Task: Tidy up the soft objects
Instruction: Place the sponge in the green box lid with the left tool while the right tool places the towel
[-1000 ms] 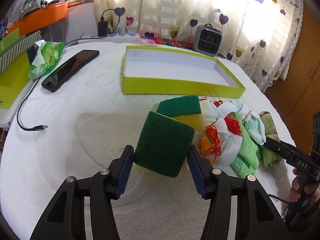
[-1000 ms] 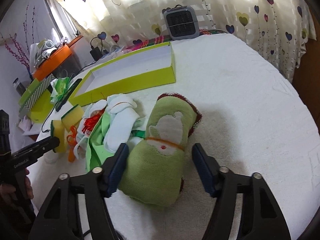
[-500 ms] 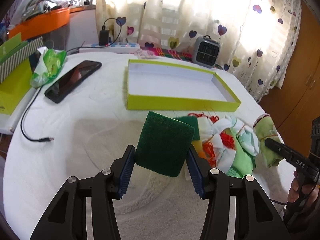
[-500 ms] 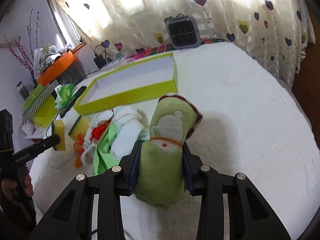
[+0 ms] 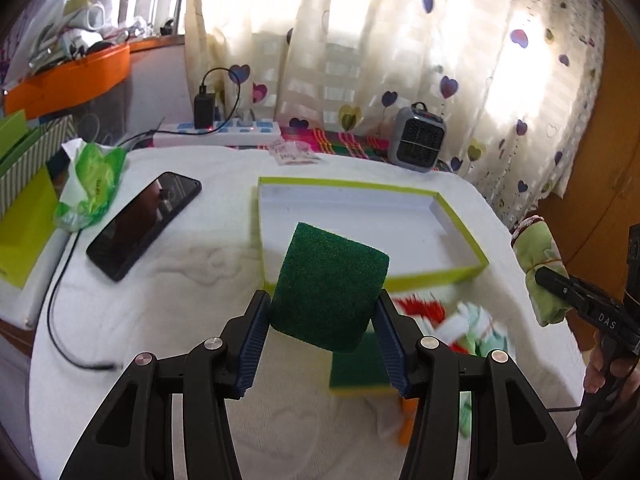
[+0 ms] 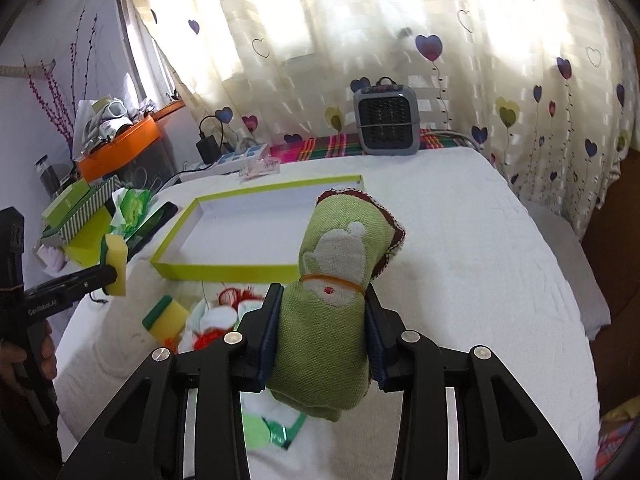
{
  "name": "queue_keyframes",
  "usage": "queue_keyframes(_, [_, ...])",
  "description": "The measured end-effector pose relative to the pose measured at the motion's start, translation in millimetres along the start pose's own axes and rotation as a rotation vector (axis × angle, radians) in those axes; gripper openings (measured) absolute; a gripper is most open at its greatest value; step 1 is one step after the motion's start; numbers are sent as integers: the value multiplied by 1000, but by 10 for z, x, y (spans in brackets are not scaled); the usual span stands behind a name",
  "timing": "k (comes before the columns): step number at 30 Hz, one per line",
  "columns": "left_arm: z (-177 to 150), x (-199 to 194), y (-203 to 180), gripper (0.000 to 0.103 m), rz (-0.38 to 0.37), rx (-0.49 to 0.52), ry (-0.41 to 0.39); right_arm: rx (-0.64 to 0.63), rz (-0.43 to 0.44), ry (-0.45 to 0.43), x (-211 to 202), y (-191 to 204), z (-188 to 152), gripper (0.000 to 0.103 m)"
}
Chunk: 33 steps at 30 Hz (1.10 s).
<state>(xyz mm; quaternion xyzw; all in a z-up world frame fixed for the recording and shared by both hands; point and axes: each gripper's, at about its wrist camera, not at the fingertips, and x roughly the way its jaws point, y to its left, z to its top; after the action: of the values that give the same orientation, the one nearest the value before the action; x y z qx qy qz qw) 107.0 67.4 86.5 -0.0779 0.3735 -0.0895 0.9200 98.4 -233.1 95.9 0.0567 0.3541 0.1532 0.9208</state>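
Both loads are lifted and on the way to the shallow yellow-green cardboard tray [image 5: 440,276] at the far side of the white cloth. The left gripper [image 5: 320,316] pinches a green-faced scouring sponge [image 5: 328,286]; the right gripper [image 6: 320,334] squeezes a rolled green knitted cloth [image 6: 332,292]. Next, I judge, each must clear the near rim before its fingers part.

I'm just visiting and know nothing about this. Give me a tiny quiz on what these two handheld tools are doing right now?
1. True or false: the yellow-green tray already holds a sponge.
2. What is the left tool clamping? A) a phone B) a green-topped sponge C) a white sock
3. Fill in: the right tool grips a rolled green ____ tied with an orange band.

Key: 1 false, the tray is empty; 2 B; 3 cloth.
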Motion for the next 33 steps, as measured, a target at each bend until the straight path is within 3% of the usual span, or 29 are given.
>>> queue_keyframes(15, [618,866,44,51,-14,10,110,-131,-32,134,874,11,557,39])
queue_keyframes(24, [746,1329,75,51,41,24,175,-154,-46,221,1323,-44,659,39])
queue_keyframes(33, [780,1490,41,51,83,45,190,-174,-73,270,1577,-66,655,39])
